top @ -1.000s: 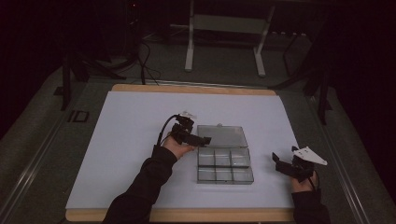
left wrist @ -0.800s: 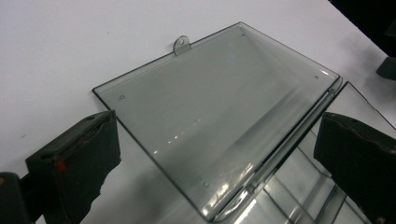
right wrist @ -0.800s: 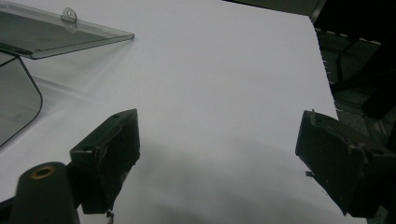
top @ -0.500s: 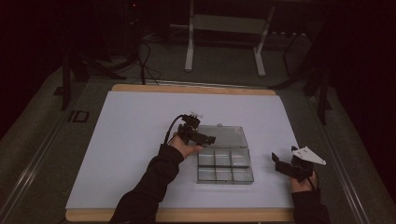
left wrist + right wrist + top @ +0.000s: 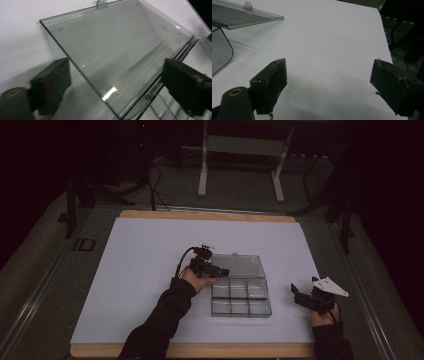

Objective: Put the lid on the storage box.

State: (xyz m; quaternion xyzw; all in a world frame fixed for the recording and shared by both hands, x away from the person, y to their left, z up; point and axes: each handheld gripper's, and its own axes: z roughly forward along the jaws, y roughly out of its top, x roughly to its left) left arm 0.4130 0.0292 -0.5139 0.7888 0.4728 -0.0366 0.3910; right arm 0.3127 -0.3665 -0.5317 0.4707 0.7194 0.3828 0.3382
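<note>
A white sheet (image 5: 150, 270) covers most of the wooden table (image 5: 200, 214), and on its right half sits a clear plastic box (image 5: 241, 297) with its lid (image 5: 239, 266) folded back flat on the sheet behind the tray. The tray is split into small compartments in two rows; whether anything lies in them cannot be told.

The left gripper (image 5: 223, 271) sits at the left end of the box, over the line where lid meets tray. A second ago it was a little farther left and nearer the person, at the tray's left rim; it has since crept slightly up and to the right. In the left gripper view its jaws stand wide, the lid (image 5: 120, 50) lying between and beyond them with its hinge edge near the right jaw. The jaws have just been closing a little, yet the pads do not press on the lid, and nothing is gripped.

The right gripper (image 5: 296, 294) rests on the sheet just right of the box, unmoved from the earlier frames. Its jaws gape over the bare sheet (image 5: 324, 45), holding nothing, with the lid's corner (image 5: 249, 15) off to the upper left.
</note>
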